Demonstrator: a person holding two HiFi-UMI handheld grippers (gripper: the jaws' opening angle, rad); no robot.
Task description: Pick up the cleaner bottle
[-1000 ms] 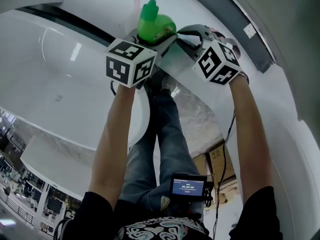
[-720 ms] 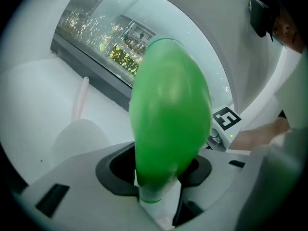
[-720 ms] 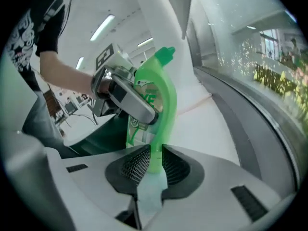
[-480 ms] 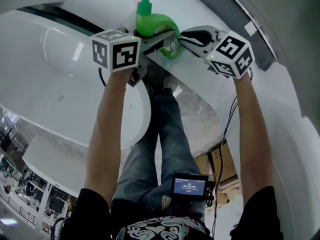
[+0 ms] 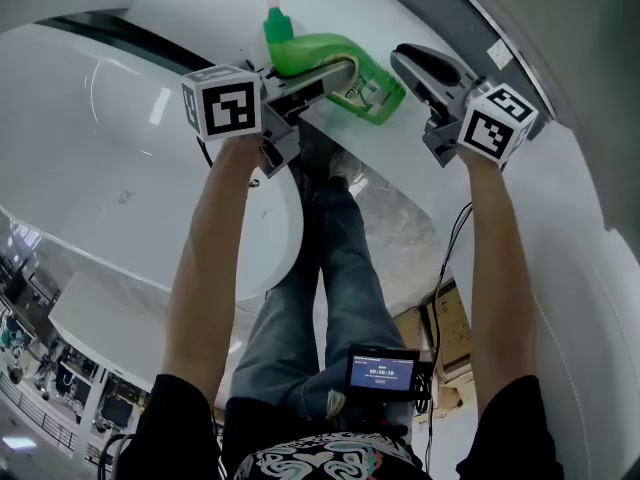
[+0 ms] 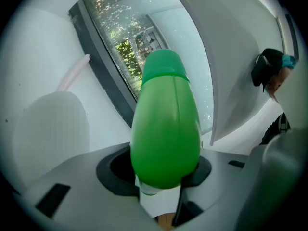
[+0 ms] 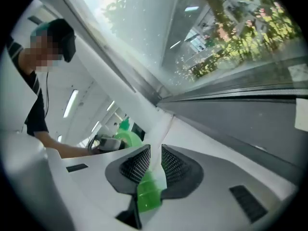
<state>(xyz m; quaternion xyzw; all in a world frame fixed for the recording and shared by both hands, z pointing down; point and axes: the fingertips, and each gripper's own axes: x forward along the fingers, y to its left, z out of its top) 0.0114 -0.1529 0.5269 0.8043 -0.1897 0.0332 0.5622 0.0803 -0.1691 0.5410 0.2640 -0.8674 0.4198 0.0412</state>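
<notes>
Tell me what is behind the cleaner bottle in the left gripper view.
A window with a dark frame and greenery outside. The cleaner bottle hides the stretch directly behind it.

Cleaner bottle [image 5: 305, 52] held up between two tools, with the bathtub [image 5: 120, 168] beside it.
The bottle lies on its side between the jaws of the left tool [image 5: 340, 73], which have just been closing on it. This tool reaches in from the bottle's left. The right tool [image 5: 405, 60] stands just right of the bottle, apart from it. The bathtub spreads to the bottle's left and below it. The person's legs [image 5: 340, 268] lie under the bottle, and a small screen [image 5: 383, 373] sits lower still. A window [image 6: 125, 57] runs behind the bottle.
</notes>
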